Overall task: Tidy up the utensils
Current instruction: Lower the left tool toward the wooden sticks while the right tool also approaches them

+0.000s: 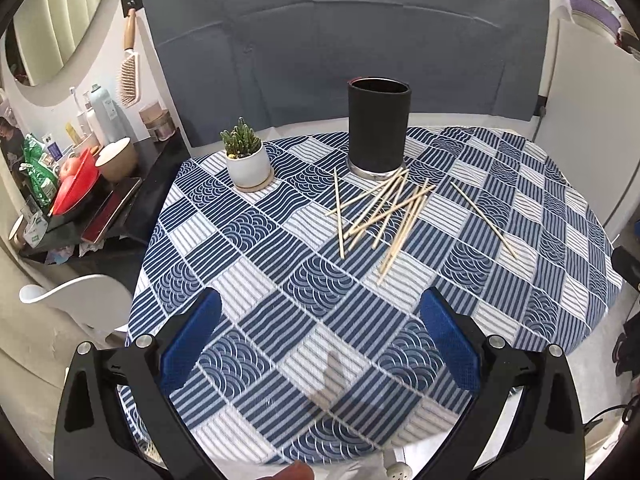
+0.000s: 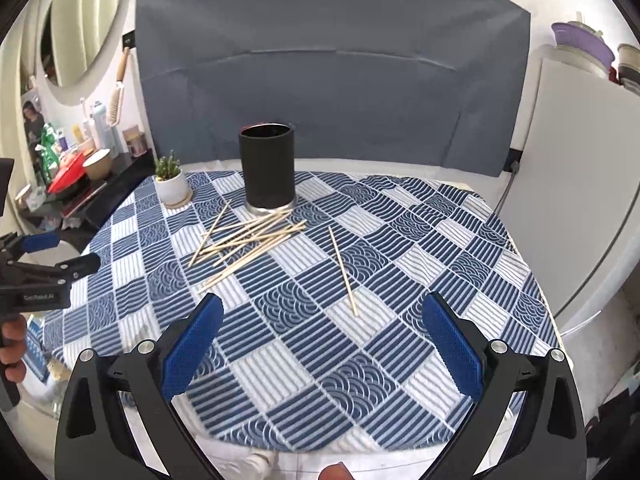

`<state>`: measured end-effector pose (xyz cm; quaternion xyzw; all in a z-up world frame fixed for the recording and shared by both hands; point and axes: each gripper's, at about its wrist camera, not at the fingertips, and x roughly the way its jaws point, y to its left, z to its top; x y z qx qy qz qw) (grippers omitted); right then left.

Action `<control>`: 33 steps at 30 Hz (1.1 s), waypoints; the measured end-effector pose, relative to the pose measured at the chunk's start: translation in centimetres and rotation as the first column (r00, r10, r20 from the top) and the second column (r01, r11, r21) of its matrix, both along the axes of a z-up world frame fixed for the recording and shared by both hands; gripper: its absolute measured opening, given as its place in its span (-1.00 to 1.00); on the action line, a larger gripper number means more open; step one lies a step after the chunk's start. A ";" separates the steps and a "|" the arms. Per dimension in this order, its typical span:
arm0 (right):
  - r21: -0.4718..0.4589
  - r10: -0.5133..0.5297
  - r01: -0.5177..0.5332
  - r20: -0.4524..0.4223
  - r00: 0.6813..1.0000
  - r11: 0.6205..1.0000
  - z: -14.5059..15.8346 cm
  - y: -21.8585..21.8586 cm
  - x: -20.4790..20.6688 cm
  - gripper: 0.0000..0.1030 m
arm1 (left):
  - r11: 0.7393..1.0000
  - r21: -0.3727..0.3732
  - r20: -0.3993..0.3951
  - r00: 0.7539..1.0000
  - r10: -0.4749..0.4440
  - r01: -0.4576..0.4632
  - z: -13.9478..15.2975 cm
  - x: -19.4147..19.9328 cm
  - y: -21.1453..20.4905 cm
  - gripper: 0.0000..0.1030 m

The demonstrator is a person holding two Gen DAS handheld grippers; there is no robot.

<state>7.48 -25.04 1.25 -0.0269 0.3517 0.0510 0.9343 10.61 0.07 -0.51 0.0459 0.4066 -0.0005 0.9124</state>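
so, scene: blue patterned tablecloth (image 2: 460,240)
holder: black cylinder (image 2: 267,168) upright, far side
sticks: wooden pile (image 2: 248,240) touching holder base; single stick (image 2: 343,271) apart to the right
left gripper (image 1: 320,320): wide open, holding nothing, pile well ahead
right gripper (image 2: 322,320): wide open, holding nothing, single stick's near end just ahead between the fingers

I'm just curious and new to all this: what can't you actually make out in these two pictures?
- Inside of the tall black cylindrical holder: both views, its own wall hides the bottom.
- Exact count of thin wooden sticks: both views, they overlap in a pile.
- Small bottles on the side shelf: labels too small, both views.
- Left tongs, right tongs: handles cut off below.
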 end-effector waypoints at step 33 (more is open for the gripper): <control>-0.113 -0.046 0.010 -0.322 0.946 0.994 -10.7 1.1 23.1 0.85 | 0.997 -0.048 -0.269 0.960 -0.072 0.062 -8.9 25.1 0.6 0.89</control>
